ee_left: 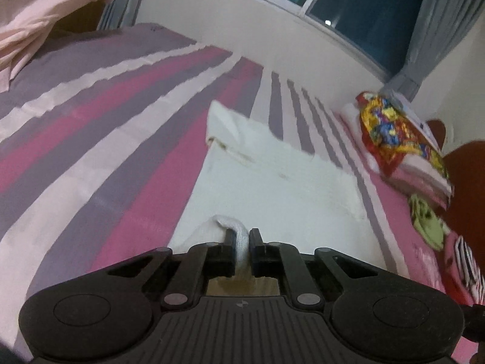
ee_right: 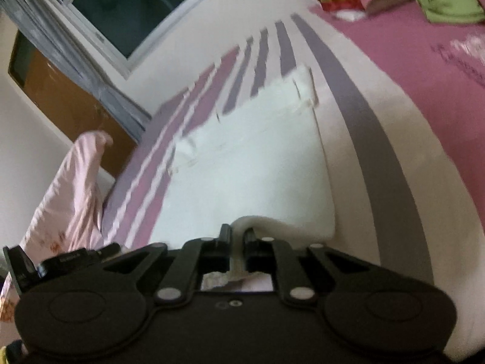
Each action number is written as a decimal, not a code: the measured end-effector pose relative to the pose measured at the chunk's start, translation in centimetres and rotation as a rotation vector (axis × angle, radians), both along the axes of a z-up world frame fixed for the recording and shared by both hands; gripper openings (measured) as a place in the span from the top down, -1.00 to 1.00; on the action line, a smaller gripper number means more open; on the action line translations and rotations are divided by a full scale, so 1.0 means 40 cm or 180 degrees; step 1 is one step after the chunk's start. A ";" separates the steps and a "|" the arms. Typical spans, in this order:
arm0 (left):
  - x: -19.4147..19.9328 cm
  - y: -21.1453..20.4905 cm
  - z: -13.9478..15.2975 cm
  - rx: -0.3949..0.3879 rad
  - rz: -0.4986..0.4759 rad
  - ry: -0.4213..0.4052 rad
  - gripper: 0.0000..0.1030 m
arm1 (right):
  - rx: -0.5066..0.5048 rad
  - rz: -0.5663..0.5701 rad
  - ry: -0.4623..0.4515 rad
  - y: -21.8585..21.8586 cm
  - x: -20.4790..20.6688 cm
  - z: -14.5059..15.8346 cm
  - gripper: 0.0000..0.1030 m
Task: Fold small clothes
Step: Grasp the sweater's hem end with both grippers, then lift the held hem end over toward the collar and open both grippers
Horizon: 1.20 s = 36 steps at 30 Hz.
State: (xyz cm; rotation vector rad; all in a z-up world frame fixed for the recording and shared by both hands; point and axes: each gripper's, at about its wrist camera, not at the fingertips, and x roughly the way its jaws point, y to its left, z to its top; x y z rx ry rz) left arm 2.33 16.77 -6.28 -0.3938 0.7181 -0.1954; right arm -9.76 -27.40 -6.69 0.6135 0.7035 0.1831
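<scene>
A small white garment lies spread on the striped bedspread, its far end with short sleeves pointing away from me. My left gripper is shut on the near hem at one corner, the cloth bunched between its jaws. The same white garment shows in the right wrist view. My right gripper is shut on the near hem at the other corner, where the cloth curls up between the fingers.
A pink, purple and white striped bedspread covers the bed. A colourful red and yellow bag and a green cloth lie at the far right. A pink sheet is heaped at the left. A wall and window stand behind.
</scene>
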 end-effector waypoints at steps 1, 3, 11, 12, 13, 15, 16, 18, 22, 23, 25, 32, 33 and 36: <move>0.023 -0.011 0.002 -0.0006 0.0016 -0.0025 0.83 | -0.0019 -0.0011 -0.0041 -0.004 0.021 0.007 0.83; 0.074 -0.025 0.010 -0.0033 0.0042 -0.0077 0.83 | -0.0031 -0.0047 -0.0108 -0.017 0.066 0.018 0.83; 0.362 -0.094 0.037 -0.0063 0.0210 -0.0234 0.83 | 0.0106 -0.0302 -0.0293 -0.091 0.328 0.026 0.84; 0.407 -0.103 0.035 -0.0074 0.0240 -0.0230 0.83 | 0.0127 -0.0329 -0.0306 -0.101 0.357 0.022 0.84; 0.441 -0.115 0.032 -0.0074 0.0252 -0.0225 0.83 | 0.0152 -0.0356 -0.0322 -0.117 0.400 0.018 0.84; 0.519 -0.137 0.018 -0.0064 0.0279 -0.0186 0.83 | 0.0125 -0.0381 -0.0346 -0.132 0.471 0.014 0.84; 0.552 -0.148 0.009 -0.0069 0.0286 -0.0168 0.83 | 0.0123 -0.0396 -0.0352 -0.140 0.510 0.010 0.84; 0.625 -0.167 -0.015 -0.0070 0.0310 -0.0089 0.83 | 0.0115 -0.0432 -0.0361 -0.153 0.580 -0.002 0.84; 0.733 -0.188 -0.076 -0.0096 0.0446 0.0091 0.83 | 0.0142 -0.0507 -0.0295 -0.185 0.717 -0.057 0.84; 0.756 -0.192 -0.088 -0.0091 0.0468 0.0129 0.83 | 0.0145 -0.0533 -0.0263 -0.190 0.746 -0.075 0.84; 0.796 -0.205 -0.112 -0.0009 0.0450 0.0222 0.83 | 0.0116 -0.0598 -0.0196 -0.200 0.797 -0.111 0.84; 0.893 -0.209 -0.149 0.0110 0.0531 0.0486 0.82 | -0.0105 -0.0764 0.0148 -0.214 0.911 -0.210 0.76; 0.901 -0.204 -0.141 0.0113 0.0541 0.0459 0.82 | -0.0145 -0.0803 0.0166 -0.214 0.921 -0.214 0.69; 0.924 -0.186 -0.117 0.0179 0.0538 0.0394 0.79 | -0.0257 -0.0846 0.0204 -0.211 0.947 -0.208 0.60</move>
